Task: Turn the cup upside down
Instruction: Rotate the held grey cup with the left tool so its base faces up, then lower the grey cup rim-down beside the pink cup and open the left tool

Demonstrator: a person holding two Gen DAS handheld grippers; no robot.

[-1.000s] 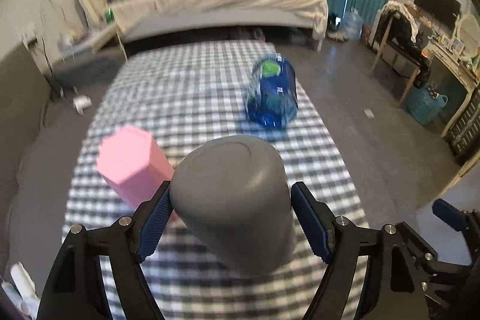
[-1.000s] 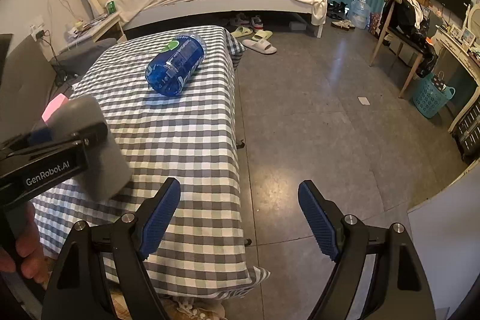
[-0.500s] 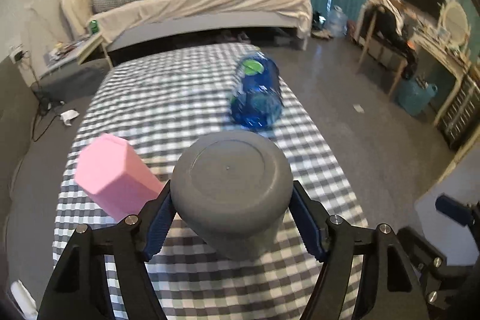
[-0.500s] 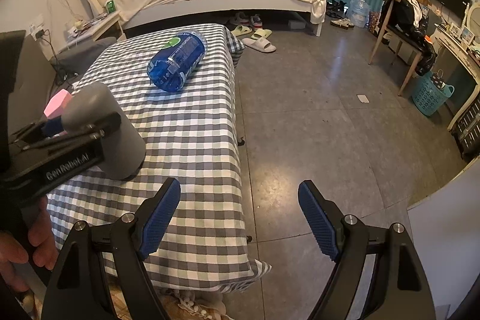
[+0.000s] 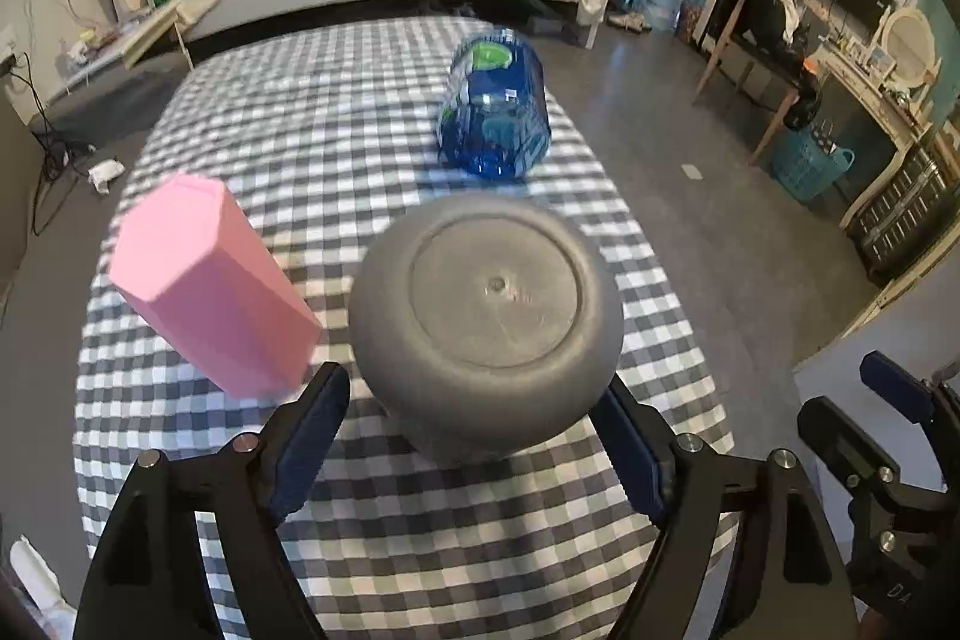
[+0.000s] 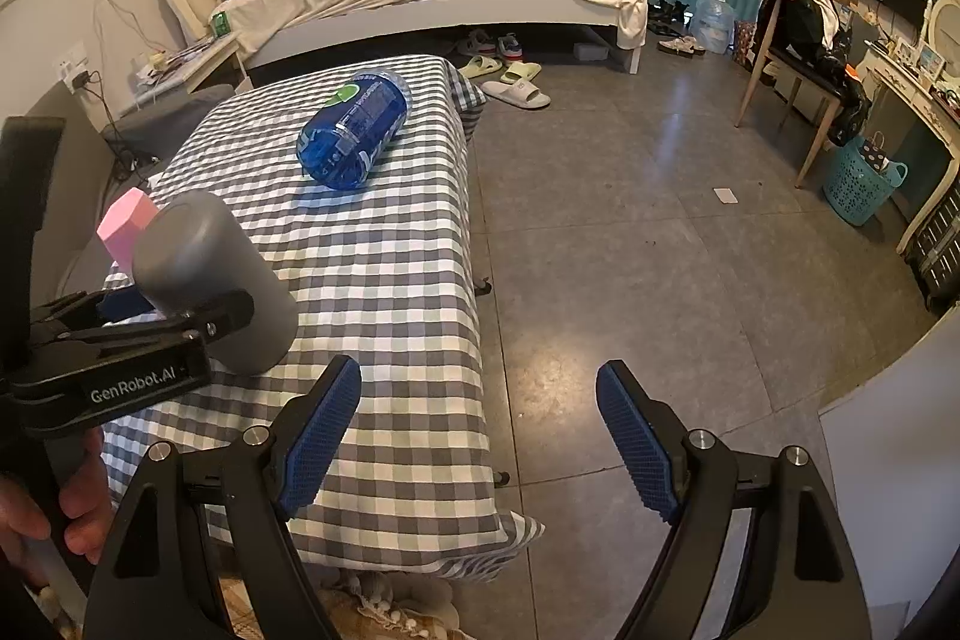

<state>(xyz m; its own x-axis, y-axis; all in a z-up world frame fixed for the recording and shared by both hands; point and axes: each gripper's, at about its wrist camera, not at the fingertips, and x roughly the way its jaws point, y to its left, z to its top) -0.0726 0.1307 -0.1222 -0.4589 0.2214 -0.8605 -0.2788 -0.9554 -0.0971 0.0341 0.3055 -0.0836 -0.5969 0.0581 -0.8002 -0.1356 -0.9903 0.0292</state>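
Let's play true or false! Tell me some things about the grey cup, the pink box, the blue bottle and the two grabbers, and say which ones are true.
1. The left gripper holds the grey cup. True.
2. The cup's open mouth faces the left camera. False: its closed base does.
3. The blue bottle stands upright. False: it lies on its side on the checkered table.
4. The right gripper is empty. True.
5. The pink box is beside the cup. True.
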